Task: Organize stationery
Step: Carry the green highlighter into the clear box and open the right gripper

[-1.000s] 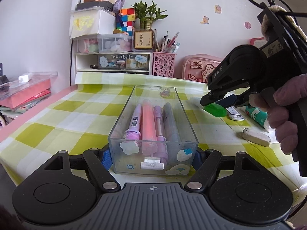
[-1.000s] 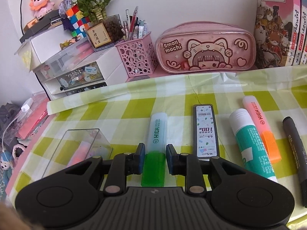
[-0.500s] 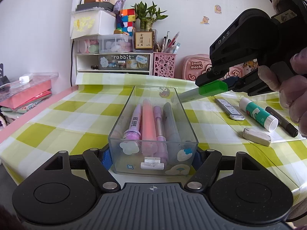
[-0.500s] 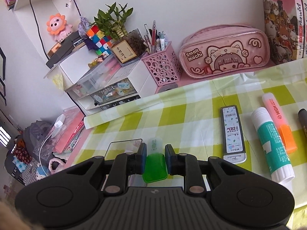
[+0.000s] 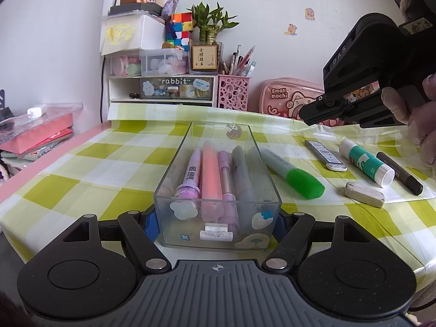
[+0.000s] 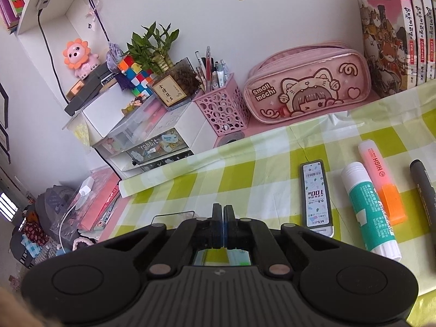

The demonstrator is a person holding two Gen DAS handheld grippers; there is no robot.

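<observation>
My left gripper (image 5: 216, 226) is shut on the near end of a clear plastic box (image 5: 169, 179) that holds several pens and highlighters. A green highlighter (image 5: 294, 173) lies tilted beside the box's right wall, its far end against the rim. My right gripper (image 6: 223, 224) is shut and empty; in the left wrist view it (image 5: 308, 117) hovers above the table to the right of the box. A lead refill case (image 6: 316, 193), a glue stick (image 6: 368, 209), an orange highlighter (image 6: 381, 182) and a black marker (image 6: 425, 190) lie on the checked tablecloth. An eraser (image 5: 363, 190) lies nearby.
At the back stand a pink pen cup (image 6: 223, 106), a pink pencil case (image 6: 308, 84), drawer units (image 5: 160, 87), a plant (image 5: 207, 35) and books (image 6: 395, 27). A stack of pink books (image 5: 35, 133) sits left of the table. The table's front edge (image 5: 408, 261) is near.
The right gripper carried the green highlighter over toward the box, let go of it and closed empty. The highlighter now lies beside the box's right wall. The left gripper has not moved.
</observation>
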